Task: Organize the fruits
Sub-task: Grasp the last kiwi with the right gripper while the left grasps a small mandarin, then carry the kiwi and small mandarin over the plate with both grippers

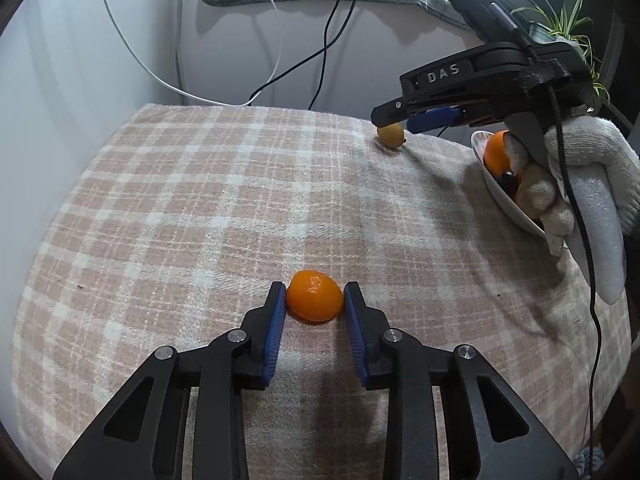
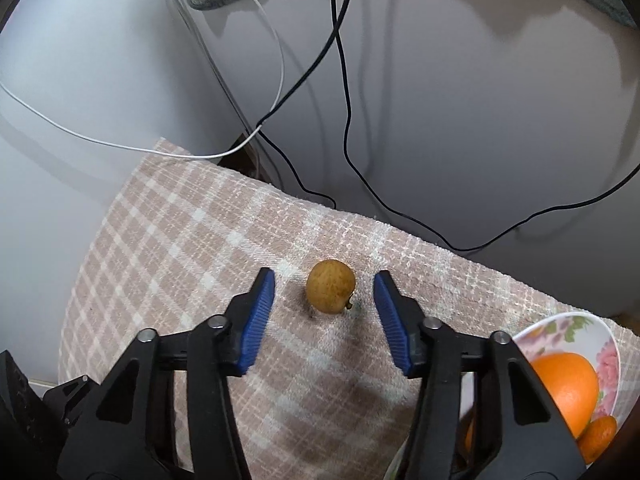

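Observation:
A small orange fruit (image 1: pixel 315 296) lies on the checked cloth (image 1: pixel 180 220). My left gripper (image 1: pixel 315 300) is shut on it, both blue pads touching its sides. A small brown round fruit (image 2: pixel 331 286) lies near the cloth's far edge; it also shows in the left wrist view (image 1: pixel 391 135). My right gripper (image 2: pixel 324 292) is open, its pads on either side of this fruit and apart from it. A floral bowl (image 2: pixel 568 330) holds a large orange (image 2: pixel 570 388) and a smaller orange fruit (image 2: pixel 599 434); the bowl also shows in the left wrist view (image 1: pixel 504 200).
The checked cloth (image 2: pixel 180 248) covers the table. Black and white cables (image 2: pixel 344 120) hang against the white wall behind. A gloved hand (image 1: pixel 592 168) holds the right gripper over the bowl. A green plant (image 1: pixel 568 24) stands at the far right.

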Tool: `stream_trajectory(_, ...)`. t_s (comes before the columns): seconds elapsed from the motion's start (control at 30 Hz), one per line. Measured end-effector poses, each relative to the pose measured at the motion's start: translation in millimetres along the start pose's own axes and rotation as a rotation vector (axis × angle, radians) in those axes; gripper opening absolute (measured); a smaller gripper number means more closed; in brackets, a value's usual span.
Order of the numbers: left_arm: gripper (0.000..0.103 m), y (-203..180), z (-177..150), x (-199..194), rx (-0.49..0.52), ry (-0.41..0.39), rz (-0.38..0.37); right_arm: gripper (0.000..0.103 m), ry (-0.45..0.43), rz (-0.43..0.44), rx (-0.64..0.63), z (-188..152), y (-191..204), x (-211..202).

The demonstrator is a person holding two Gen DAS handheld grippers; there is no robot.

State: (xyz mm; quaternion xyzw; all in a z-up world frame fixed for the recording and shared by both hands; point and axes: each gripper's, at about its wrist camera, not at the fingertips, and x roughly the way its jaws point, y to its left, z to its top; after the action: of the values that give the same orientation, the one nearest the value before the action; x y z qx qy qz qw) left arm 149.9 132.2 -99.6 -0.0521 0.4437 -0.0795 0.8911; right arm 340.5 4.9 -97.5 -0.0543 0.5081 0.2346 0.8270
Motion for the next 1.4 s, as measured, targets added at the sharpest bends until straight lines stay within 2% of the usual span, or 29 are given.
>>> stream_trajectory(0.17,0.027,2,0,2,-0.003,0.0,-0.004,0.044,0.014,-0.013,0.003,3,3,12)
stream_trajectory(0.27,0.026,1,1,1,-0.003,-0.001,-0.001,0.03,0.029,-0.026,-0.004,4,6,20)
stream_trajectory(0.3,0.026,1,1,1,-0.003,-0.002,-0.001,0.029,0.034,-0.028,-0.006,3,6,21)
stream_trajectory(0.57,0.026,1,-1,-4,-0.018,-0.014,0.001,0.028,0.013,-0.022,-0.023,-2,6,14)
stream_trajectory(1.2,0.026,-24,4,-36,-0.01,-0.079,-0.03,0.028,-0.129,0.084,-0.029,-42,-13,-86)
stream_trajectory(1.4,0.026,-45,10,-38,0.01,-0.091,-0.064,0.028,-0.188,0.075,-0.035,-60,-29,-125)
